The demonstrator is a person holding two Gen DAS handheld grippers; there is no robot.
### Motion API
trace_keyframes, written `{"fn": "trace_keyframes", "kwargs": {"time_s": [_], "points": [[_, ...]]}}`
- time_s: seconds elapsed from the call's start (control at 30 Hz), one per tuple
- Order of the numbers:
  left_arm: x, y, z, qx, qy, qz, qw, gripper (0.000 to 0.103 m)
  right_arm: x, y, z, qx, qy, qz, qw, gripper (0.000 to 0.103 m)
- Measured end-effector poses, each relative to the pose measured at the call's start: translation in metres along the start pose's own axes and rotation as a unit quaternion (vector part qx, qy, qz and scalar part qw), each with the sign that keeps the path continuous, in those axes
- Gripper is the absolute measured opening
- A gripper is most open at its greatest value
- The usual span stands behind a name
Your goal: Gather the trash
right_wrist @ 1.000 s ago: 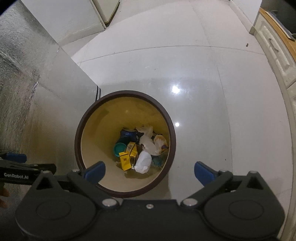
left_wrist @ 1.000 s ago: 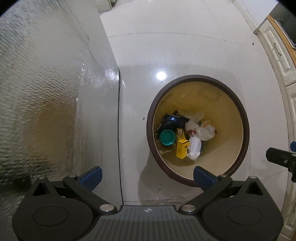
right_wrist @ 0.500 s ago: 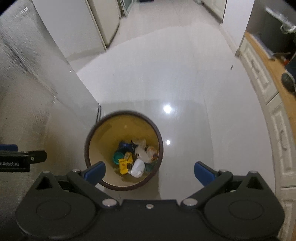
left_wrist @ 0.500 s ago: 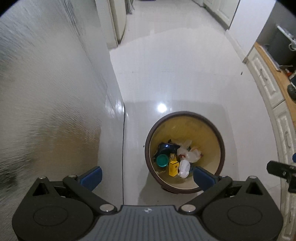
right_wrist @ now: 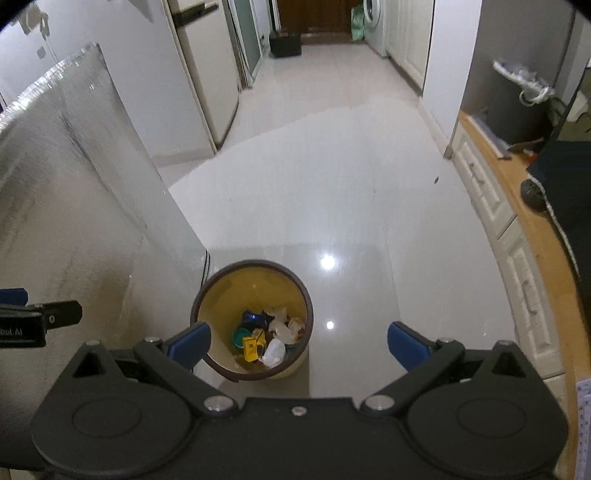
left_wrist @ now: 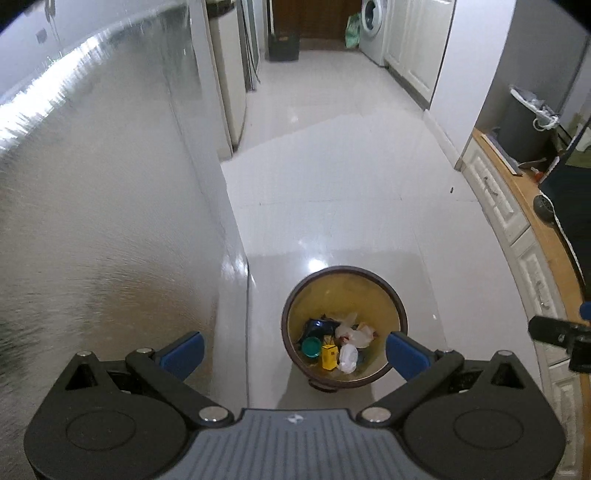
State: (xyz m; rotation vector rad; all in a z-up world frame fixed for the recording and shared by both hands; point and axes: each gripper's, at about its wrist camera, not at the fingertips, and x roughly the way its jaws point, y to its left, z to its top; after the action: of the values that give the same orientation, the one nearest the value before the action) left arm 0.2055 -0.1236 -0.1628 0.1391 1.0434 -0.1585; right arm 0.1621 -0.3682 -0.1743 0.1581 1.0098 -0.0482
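A round trash bin [left_wrist: 345, 284] with a brown rim and yellow inside stands on the white tiled floor, far below both grippers. In it lie a yellow box [left_wrist: 329, 357], a teal lid [left_wrist: 311, 346], white plastic bags [left_wrist: 349, 356] and a dark blue wrapper. The right wrist view shows the same bin [right_wrist: 255, 273] and yellow box [right_wrist: 251, 349]. My left gripper [left_wrist: 293, 349] is open with nothing between its blue pads. My right gripper [right_wrist: 299, 343] is open and holds nothing as well. Each gripper shows at the edge of the other's view.
A tall textured metallic panel [left_wrist: 92, 221] rises at the left, close to the bin. White drawers under a wooden counter [left_wrist: 517, 221] run along the right. A corridor leads back to a washing machine [left_wrist: 373, 29] and a dark crate [left_wrist: 282, 46].
Both grippers have risen well away from the bin, which looks much smaller now. The views have tilted up, showing the corridor and counter. Both grippers stay open.
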Motion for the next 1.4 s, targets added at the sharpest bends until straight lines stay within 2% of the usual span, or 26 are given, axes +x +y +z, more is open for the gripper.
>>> {"fn": "trace_keyframes", "kwargs": {"time_s": [0.37, 0.57, 0.97, 1.4], "points": [[-0.079, 0.007, -0.034, -0.011, -0.083, -0.011, 0.9964, 0.103, -0.079, 0.006, -0.025, -0.008, -0.069, -0.003, 0.998, 0.103], [-0.105, 0.011, -0.058, -0.013, -0.103, -0.015, 0.9945, 0.103, -0.107, 0.011, -0.046, -0.011, -0.099, -0.007, 0.995, 0.103], [-0.129, 0.014, -0.093, -0.012, -0.138, -0.005, 0.9903, 0.103, -0.141, 0.020, -0.084, -0.016, -0.138, -0.012, 0.990, 0.103], [-0.139, 0.020, -0.118, -0.020, -0.163, -0.003, 0.9864, 0.103, -0.155, 0.025, -0.109, -0.006, -0.166, -0.012, 0.986, 0.103]]}}
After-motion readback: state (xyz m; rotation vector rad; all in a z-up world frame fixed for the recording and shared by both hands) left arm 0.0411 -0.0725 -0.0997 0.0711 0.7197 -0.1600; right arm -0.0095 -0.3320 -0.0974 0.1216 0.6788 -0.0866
